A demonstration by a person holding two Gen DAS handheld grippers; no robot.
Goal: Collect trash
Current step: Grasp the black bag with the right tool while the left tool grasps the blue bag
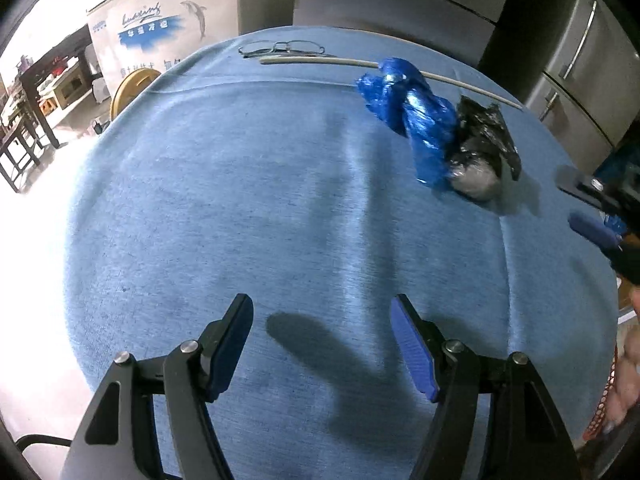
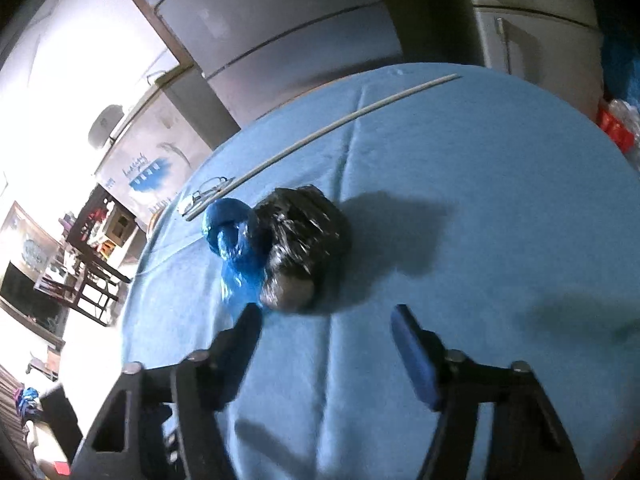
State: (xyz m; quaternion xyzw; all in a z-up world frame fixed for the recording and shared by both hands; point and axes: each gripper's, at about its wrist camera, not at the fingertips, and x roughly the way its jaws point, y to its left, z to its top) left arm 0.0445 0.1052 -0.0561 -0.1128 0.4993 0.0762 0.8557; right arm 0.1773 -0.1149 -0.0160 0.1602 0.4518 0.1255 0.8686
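Two empty grippers over a blue tablecloth (image 1: 240, 200).
Left gripper (image 1: 322, 344) gapes wide, bags far ahead-right; right gripper (image 2: 326, 344), also spread, hovers just short of the touching black bag (image 2: 304, 248) and blue bag (image 2: 234, 232).

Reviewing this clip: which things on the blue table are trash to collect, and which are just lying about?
Trash to collect:
blue plastic bag, crumpled
black plastic bag, bunched up against the blue one

Just lying about, most likely:
eyeglasses at the far edge
white stick beside them

Both the left gripper and right gripper are open and empty.
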